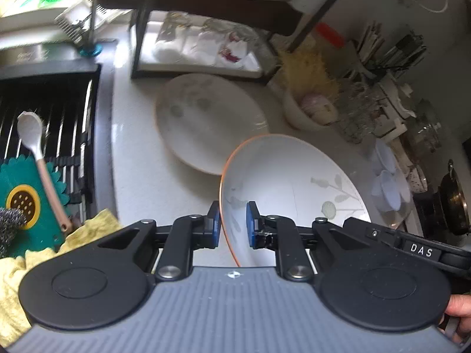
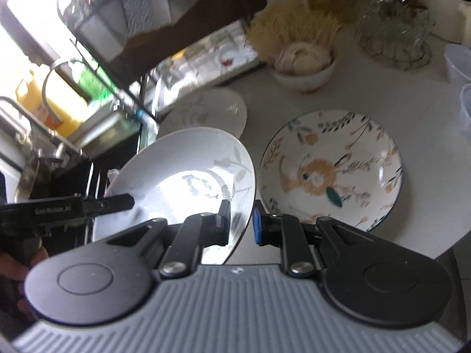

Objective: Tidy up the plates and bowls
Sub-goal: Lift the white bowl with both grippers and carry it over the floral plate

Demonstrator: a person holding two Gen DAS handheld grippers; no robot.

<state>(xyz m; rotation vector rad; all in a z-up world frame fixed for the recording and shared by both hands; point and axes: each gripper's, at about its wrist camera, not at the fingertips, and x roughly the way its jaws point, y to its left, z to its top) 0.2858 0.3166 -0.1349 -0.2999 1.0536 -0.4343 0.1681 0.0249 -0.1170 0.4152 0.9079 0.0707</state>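
Note:
Both grippers hold one white bowl with a grey leaf print and an orange rim, tilted above the counter. My left gripper (image 1: 232,223) is shut on its near-left rim (image 1: 282,182). My right gripper (image 2: 240,220) is shut on its right rim (image 2: 188,176), and the left gripper's black finger shows at the opposite rim. A second white leaf-print dish (image 1: 206,117) lies flat on the counter behind; it also shows in the right wrist view (image 2: 212,111). A bowl with an orange rabbit and flower print (image 2: 332,167) sits on the counter to the right of my right gripper.
A black dish rack (image 1: 206,29) stands behind the dishes. A sink (image 1: 50,111) with a spoon, sponge and yellow cloth is on the left. A small bowl of garlic (image 2: 303,64), glassware (image 2: 394,23) and plastic containers (image 2: 462,67) crowd the right.

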